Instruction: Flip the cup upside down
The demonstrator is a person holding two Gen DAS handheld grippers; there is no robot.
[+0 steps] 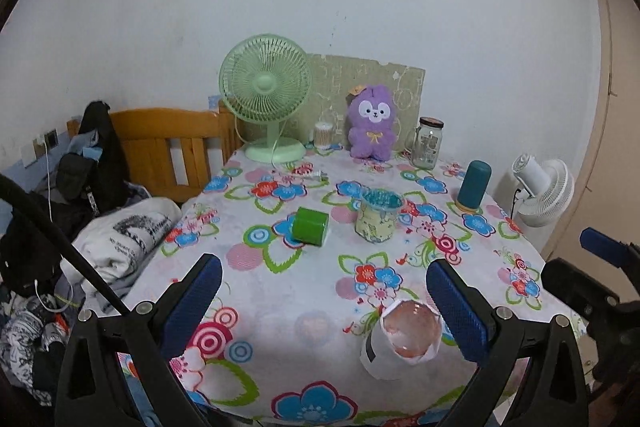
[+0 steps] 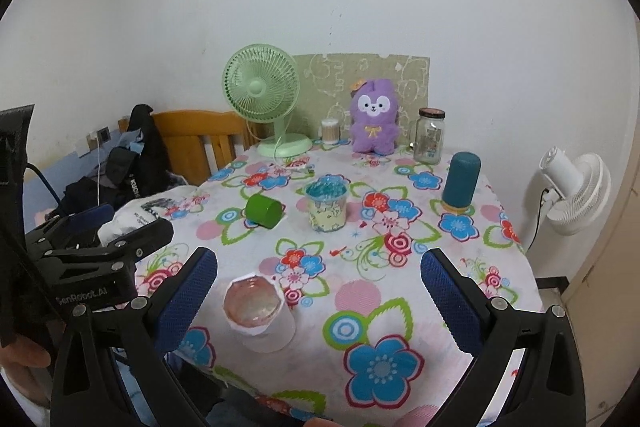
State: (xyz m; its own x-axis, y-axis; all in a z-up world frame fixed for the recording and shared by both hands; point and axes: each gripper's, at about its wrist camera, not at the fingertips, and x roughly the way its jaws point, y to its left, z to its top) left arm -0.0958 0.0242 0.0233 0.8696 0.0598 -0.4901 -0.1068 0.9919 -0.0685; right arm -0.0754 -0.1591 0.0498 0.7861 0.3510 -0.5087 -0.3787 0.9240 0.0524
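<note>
I'm holding both tongs, left [image 1: 324, 303] and right [image 2: 320, 297], gaping wide; the cup [image 1: 402, 341] is standing upright between them, untouched.

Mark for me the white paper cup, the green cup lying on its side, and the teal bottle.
white paper cup [image 2: 272, 331]: right wrist view, on its white outer wall below the rim.
green cup [image 1: 310, 225]: left wrist view, on its side wall.
teal bottle [image 2: 461, 181]: right wrist view, on the middle of its body.

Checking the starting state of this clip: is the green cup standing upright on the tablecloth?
No. The green cup lies on its side on the floral tablecloth, left of the patterned cup.
</note>
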